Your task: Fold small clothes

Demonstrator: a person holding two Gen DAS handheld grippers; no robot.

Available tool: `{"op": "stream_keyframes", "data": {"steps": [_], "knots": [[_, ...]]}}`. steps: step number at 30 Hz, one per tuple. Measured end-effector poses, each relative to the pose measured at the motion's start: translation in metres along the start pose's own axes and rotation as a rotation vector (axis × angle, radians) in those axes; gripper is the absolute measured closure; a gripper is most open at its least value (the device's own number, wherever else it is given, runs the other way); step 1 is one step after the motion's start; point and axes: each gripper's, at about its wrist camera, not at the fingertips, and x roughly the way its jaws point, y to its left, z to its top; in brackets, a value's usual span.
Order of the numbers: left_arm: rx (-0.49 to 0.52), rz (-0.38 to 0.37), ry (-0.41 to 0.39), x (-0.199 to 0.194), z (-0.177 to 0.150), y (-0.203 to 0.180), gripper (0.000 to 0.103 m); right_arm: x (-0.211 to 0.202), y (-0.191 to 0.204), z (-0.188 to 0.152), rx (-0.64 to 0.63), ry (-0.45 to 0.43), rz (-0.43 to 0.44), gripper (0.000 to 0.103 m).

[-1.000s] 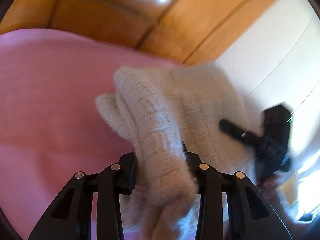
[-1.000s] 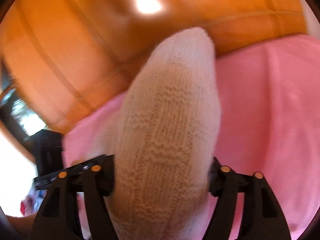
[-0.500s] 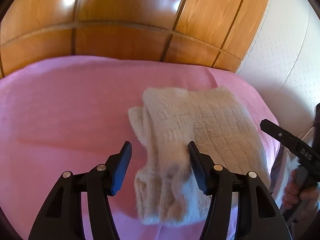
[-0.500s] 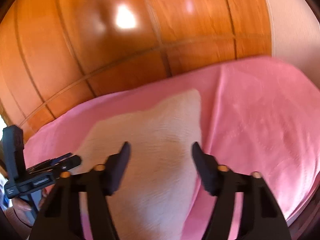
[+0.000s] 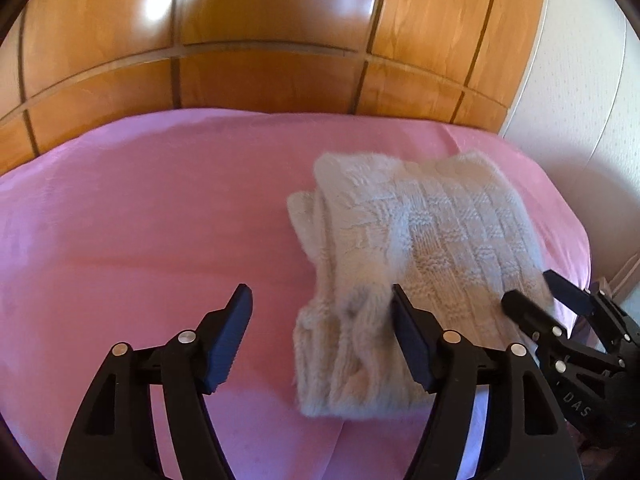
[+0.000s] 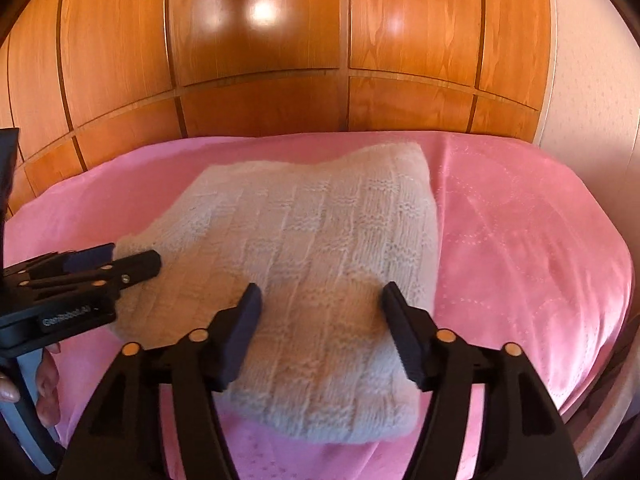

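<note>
A cream knitted garment (image 5: 420, 256) lies folded on the pink bed cover (image 5: 140, 220). In the right wrist view the garment (image 6: 312, 248) fills the middle of the cover (image 6: 520, 240). My left gripper (image 5: 320, 304) is open and empty, hovering just before the garment's near left edge. My right gripper (image 6: 320, 300) is open and empty above the garment's near edge. The right gripper also shows in the left wrist view (image 5: 540, 292), and the left gripper in the right wrist view (image 6: 116, 256), each at the garment's side.
A wooden panelled wardrobe (image 6: 320, 60) stands right behind the bed. A white wall (image 5: 580, 100) is at the right. The cover's edge drops off at the near right (image 6: 600, 380).
Both grippers let go of the garment and opened. They pulled back and the garment now lies flat and folded on the cover.
</note>
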Motion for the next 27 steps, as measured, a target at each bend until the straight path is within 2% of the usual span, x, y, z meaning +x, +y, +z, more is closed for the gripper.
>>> {"op": "stream_keyframes", "data": {"steps": [2, 4, 8, 9, 11, 14, 20, 25, 27], "knots": [[-0.006, 0.010, -0.017, -0.009, -0.004, 0.002, 0.034, -0.008, 0.003, 0.001, 0.030, -0.006, -0.002, 0.023], [-0.009, 0.034, -0.041, -0.021, -0.007, 0.004, 0.025, -0.015, 0.004, -0.002, 0.065, -0.019, -0.031, 0.013], [-0.026, 0.060, -0.075, -0.037, -0.009, 0.009, 0.025, -0.028, 0.007, -0.002, 0.120, -0.048, -0.103, 0.004], [-0.026, 0.067, -0.080, -0.041, -0.010, 0.009, 0.020, -0.032, 0.009, -0.003, 0.123, -0.057, -0.125, 0.003], [-0.029, 0.085, -0.101, -0.049, -0.013, 0.010, 0.012, -0.040, 0.012, -0.004, 0.128, -0.069, -0.171, 0.003], [-0.030, 0.096, -0.127, -0.058, -0.019, 0.011, 0.011, -0.043, 0.017, -0.005, 0.138, -0.060, -0.187, 0.003], [-0.034, 0.110, -0.128, -0.067, -0.026, 0.016, 0.010, -0.049, 0.026, -0.015, 0.129, -0.070, -0.221, 0.002], [-0.033, 0.124, -0.130, -0.070, -0.029, 0.016, 0.010, -0.051, 0.034, -0.018, 0.102, -0.076, -0.209, 0.002], [-0.028, 0.128, -0.133, -0.071, -0.030, 0.015, 0.006, -0.053, 0.035, -0.017, 0.104, -0.086, -0.210, 0.002]]}}
